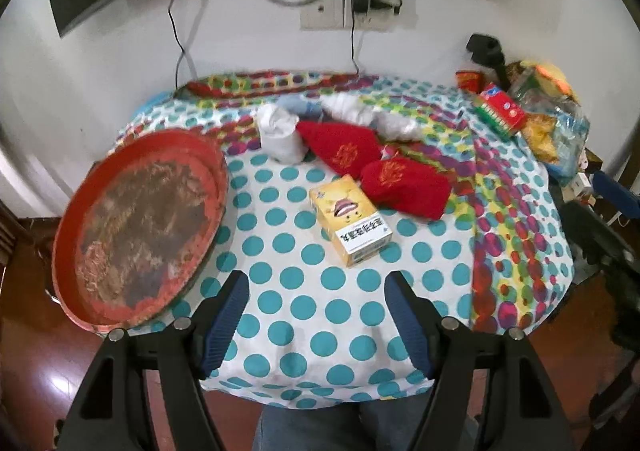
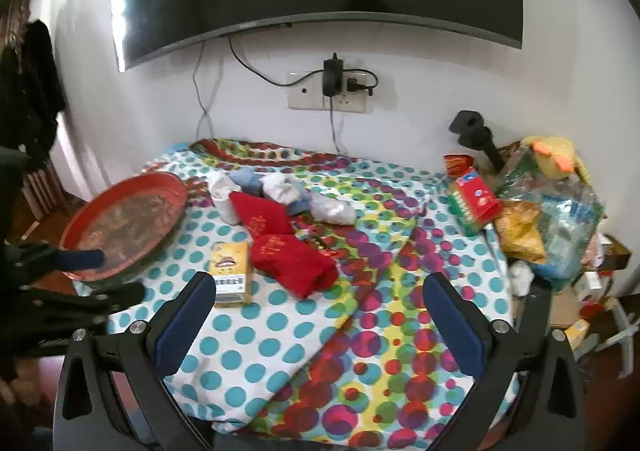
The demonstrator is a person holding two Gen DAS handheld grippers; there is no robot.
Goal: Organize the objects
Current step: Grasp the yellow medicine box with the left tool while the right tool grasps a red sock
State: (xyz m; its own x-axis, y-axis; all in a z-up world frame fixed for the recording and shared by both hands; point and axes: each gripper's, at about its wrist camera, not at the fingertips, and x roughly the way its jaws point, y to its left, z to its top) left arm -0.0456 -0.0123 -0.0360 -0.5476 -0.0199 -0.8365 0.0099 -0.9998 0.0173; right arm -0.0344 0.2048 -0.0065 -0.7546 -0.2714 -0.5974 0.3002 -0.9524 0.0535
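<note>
- Left hand-held gripper tilts steeply down over the dotted-cloth table, jaws wide, empty (yellow carton just ahead).
- Right hand-held gripper angles down, jaws wide, empty.

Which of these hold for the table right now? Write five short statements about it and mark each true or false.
1. The yellow box lies inside the red tray. False: it lies on the dotted cloth, beside the tray.
2. Both tools are open and hold nothing. True: the left tool and the right tool hang over bare cloth.
3. Two red socks lie just behind the yellow box. True.
4. The red tray is piled with socks. False: no socks lie in it; the white socks are on the cloth.
5. The red and green carton stands next to the tray. False: it is at the far right, by the snack bags.
</note>
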